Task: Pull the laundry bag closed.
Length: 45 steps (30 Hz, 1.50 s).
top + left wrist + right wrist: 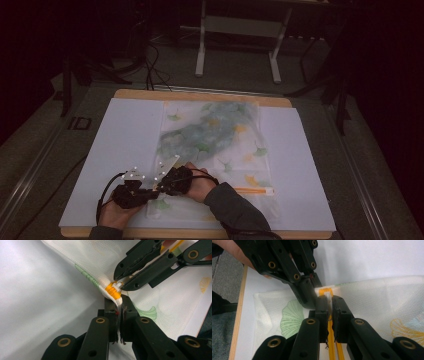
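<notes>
At the near edge of the worktop point(90, 210) the person's left hand point(116, 214) comes up from the bottom, carrying the left hand-held gripper point(147, 192). In the left gripper view its jaws are pressed together on the corner of the mesh bag point(116, 305), pinching the white fabric just below the orange zip end point(113, 290). No earlier picture is given to hold this against.

Just to its right, touching distance away, the right hand point(200, 186) reaches across with the right hand-held gripper point(162, 182). In the right gripper view its jaws are closed on the white zip pull point(328, 297), with the orange zip point(332, 345) running down between them. The two grippers meet at the same corner, tips almost against each other.

The bag point(215, 145) lies flat on the pale sheet, printed with green and yellow leaves, its near left corner lifted slightly in the grip. Its zip edge runs rightward along the near side point(252, 190).

Left of the bag the sheet is bare right out to its edge. Right of it a narrower bare strip point(305, 165) runs to the worktop's right edge. The wooden rim point(200, 95) shows at the far side, beyond the bag's top edge
</notes>
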Tool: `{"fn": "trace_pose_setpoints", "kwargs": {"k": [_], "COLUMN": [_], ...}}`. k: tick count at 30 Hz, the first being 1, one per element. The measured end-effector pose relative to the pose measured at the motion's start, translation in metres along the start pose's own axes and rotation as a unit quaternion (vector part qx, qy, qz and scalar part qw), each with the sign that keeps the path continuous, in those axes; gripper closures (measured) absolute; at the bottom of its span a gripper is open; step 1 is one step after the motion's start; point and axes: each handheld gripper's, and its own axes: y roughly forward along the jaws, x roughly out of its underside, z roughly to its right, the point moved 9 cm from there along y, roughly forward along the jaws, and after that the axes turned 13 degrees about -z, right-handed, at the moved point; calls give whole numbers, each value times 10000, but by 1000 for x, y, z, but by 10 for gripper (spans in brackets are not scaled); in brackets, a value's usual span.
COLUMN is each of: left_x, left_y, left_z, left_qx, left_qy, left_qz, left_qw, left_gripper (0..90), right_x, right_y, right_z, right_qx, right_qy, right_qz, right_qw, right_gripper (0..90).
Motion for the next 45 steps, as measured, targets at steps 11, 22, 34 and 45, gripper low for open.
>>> {"fn": "trace_pose_setpoints", "kwargs": {"k": [11, 22, 34, 45], "left_x": [0, 0, 0, 1], "left_y": [-1, -3, -6, -8], "left_z": [-2, -3, -5, -6], "left_qx": [-88, -139, -172, -197], "left_qy": [34, 36, 51, 52], "left_qz": [36, 77, 136, 175], "left_qw": [9999, 9999, 9997, 9996], "left_gripper": [870, 870, 870, 869], "right_x": [9, 16, 25, 32], "right_y": [6, 11, 9, 5], "right_z": [4, 5, 9, 11], "right_qx": [0, 116, 203, 273], "right_qy": [47, -1, 35, 39], "right_qz": [-132, -317, -398, -465], "right_qw": [9999, 9994, 9990, 9985], "right_gripper": [843, 843, 844, 844]}}
